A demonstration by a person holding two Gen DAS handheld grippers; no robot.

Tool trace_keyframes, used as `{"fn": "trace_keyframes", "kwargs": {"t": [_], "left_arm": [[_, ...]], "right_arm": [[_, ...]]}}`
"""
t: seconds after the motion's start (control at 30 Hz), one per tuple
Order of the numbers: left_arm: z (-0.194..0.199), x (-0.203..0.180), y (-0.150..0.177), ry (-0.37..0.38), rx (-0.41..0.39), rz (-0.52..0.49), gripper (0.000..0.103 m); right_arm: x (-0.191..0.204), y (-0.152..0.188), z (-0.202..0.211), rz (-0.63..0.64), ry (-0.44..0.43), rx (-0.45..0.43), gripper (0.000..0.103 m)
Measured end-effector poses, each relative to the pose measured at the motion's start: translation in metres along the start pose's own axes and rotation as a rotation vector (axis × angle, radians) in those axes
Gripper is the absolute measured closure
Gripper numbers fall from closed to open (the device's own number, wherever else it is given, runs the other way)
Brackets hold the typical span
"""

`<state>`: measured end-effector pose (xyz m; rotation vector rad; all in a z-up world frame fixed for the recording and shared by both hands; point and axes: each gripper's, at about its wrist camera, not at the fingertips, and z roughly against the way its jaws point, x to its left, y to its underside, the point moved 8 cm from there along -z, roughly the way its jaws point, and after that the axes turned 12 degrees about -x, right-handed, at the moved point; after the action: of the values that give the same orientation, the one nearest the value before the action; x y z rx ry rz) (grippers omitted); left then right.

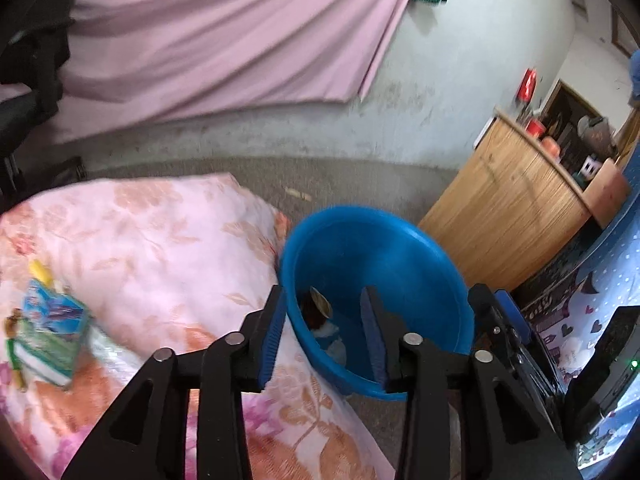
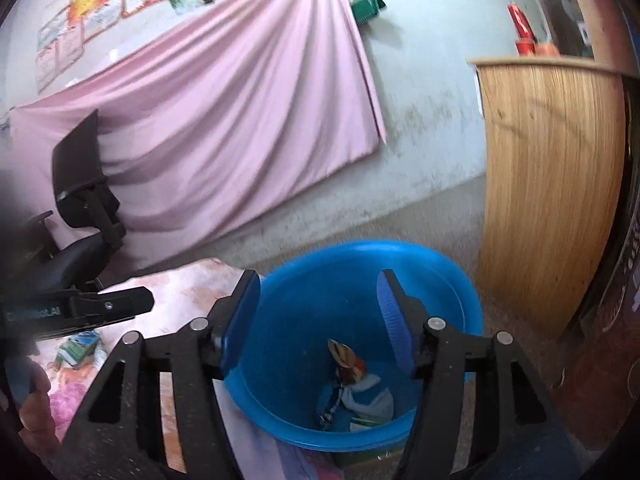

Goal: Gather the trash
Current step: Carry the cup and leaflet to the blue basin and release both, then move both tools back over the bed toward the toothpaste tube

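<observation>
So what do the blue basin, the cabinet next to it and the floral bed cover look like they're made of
Blue basin: probably moulded plastic, with a smooth, even colour, a slight sheen and a thin rolled rim.
Cabinet: looks like wood or wood-grain laminate, with pale vertical grain on a flat panel; which of the two is unclear.
Floral bed cover: soft woven fabric, matte, printed, sagging in folds.
</observation>
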<state>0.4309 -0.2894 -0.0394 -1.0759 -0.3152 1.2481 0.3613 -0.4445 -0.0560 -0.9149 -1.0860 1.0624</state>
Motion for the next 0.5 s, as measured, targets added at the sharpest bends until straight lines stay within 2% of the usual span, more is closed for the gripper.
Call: {"fn": "trace_keyframes", "kwargs": {"t": [0.07, 0.17, 0.27, 0.3, 0.33, 0.4, 0.5], "left_arm": [[0.019, 0.003, -0.006, 0.002, -0.050, -0.012, 0.064], [0.051, 0.007, -0.016, -0.013, -0.142, -0.046, 0.051], [0.088, 0.015, -0.025, -0.070, -0.257, -0.086, 0.026], [0.098, 0.017, -0.027, -0.088, -0.289, -0.095, 0.012], [0.109, 0.020, -0.027, -0.112, -0.322, -0.103, 0.005], [0.137, 0.028, -0.028, -0.159, -0.410, -0.114, 0.005], [0.168, 0.044, -0.020, -0.236, -0.456, -0.112, 0.004]], "right_arm": [[0.010, -0.012, 0.010, 0.024, -0.017, -0.052, 0.012], [0.025, -0.030, 0.027, 0.027, -0.052, -0.133, 0.002], [0.038, -0.039, 0.041, 0.031, -0.072, -0.187, 0.000], [0.044, -0.043, 0.048, 0.035, -0.083, -0.211, 0.000], [0.049, -0.046, 0.053, 0.040, -0.092, -0.228, 0.000], [0.061, -0.052, 0.069, 0.053, -0.119, -0.272, 0.000], [0.076, -0.057, 0.091, 0.061, -0.147, -0.320, 0.000]]}}
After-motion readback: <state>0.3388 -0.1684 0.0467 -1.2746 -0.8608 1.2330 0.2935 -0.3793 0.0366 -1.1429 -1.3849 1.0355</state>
